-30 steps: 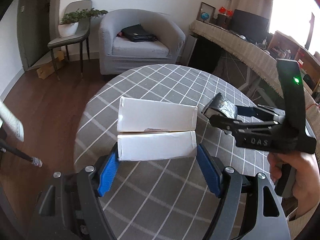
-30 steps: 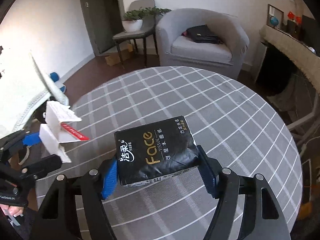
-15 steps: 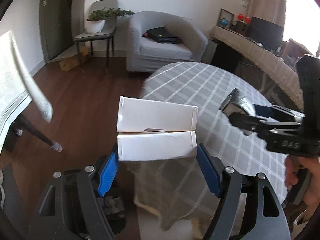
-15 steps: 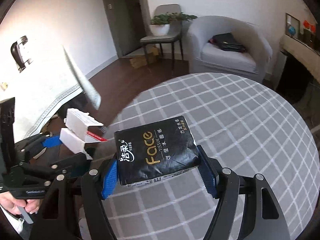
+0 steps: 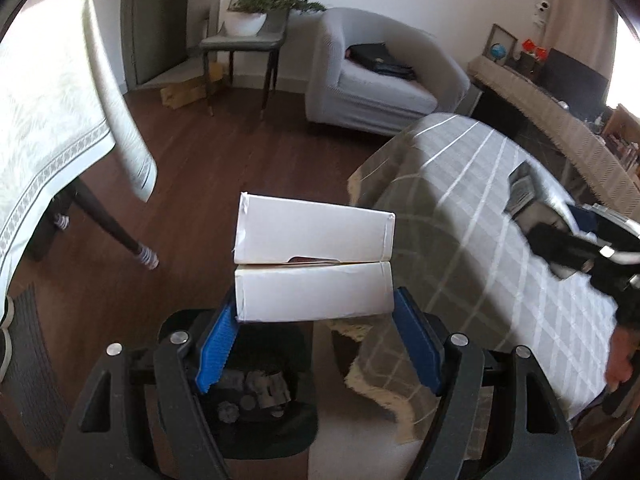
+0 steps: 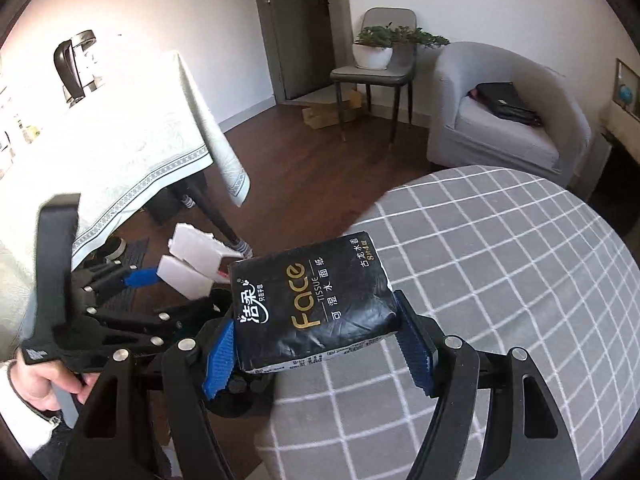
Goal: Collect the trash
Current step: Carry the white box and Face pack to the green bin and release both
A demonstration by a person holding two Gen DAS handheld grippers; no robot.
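Observation:
My left gripper is shut on a white cardboard box with its lid flap open and holds it in the air over a black trash bin on the floor, which holds some dark scraps. The box also shows in the right wrist view. My right gripper is shut on a black "Face" tissue pack, held above the left edge of the round table, just right of the left gripper. The right gripper also shows in the left wrist view.
The round table wears a grey checked cloth. A second table with a white cloth stands to the left, its leg near the bin. A grey armchair and a chair with a plant stand behind.
Both grippers have swung left off the round table with their loads. The white box now hangs over the trash bin on the floor, and the tissue pack is at the table's left edge.

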